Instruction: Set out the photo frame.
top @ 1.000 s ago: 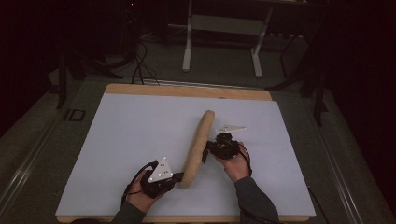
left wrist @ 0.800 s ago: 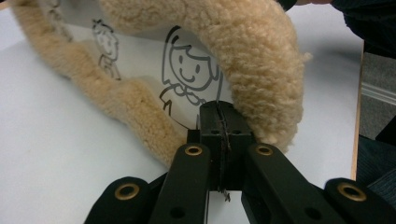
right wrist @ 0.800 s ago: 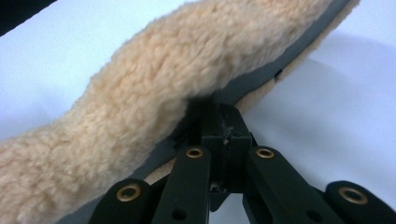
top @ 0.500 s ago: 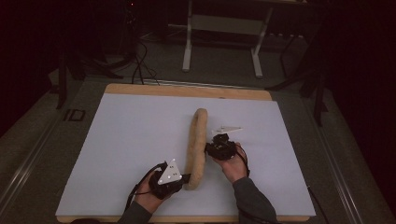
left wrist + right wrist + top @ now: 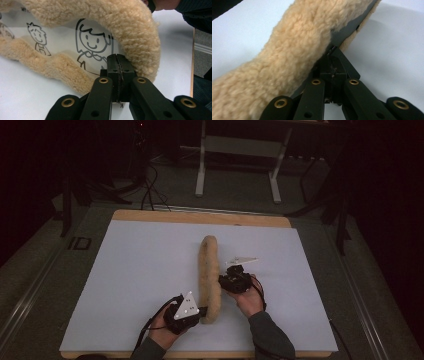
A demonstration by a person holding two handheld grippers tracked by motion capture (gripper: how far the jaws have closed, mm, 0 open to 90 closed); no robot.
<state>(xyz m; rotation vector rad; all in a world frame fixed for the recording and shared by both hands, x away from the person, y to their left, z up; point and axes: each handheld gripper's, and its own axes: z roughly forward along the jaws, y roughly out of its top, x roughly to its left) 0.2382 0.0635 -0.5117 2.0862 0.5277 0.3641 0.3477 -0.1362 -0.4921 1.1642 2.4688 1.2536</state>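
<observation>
1. One white table top point(image 5: 125, 285) carries the whole job; its surface around the work is bare.
2. Lengthwise down its middle lies the fleecy tan cover point(image 5: 209, 279), rolled or folded into a long narrow band. The left gripper view shows its cartoon-printed lining point(image 5: 92, 45) between the pile edges, so it is not fully closed up.
3. At the near end, the left gripper point(image 5: 199, 310) has its jaws pressed together on the cover's edge.
4. Midway along, the right gripper point(image 5: 223, 281) pinches the other edge likewise. Judging by this, the folding is under way, with closing or flattening left.
</observation>
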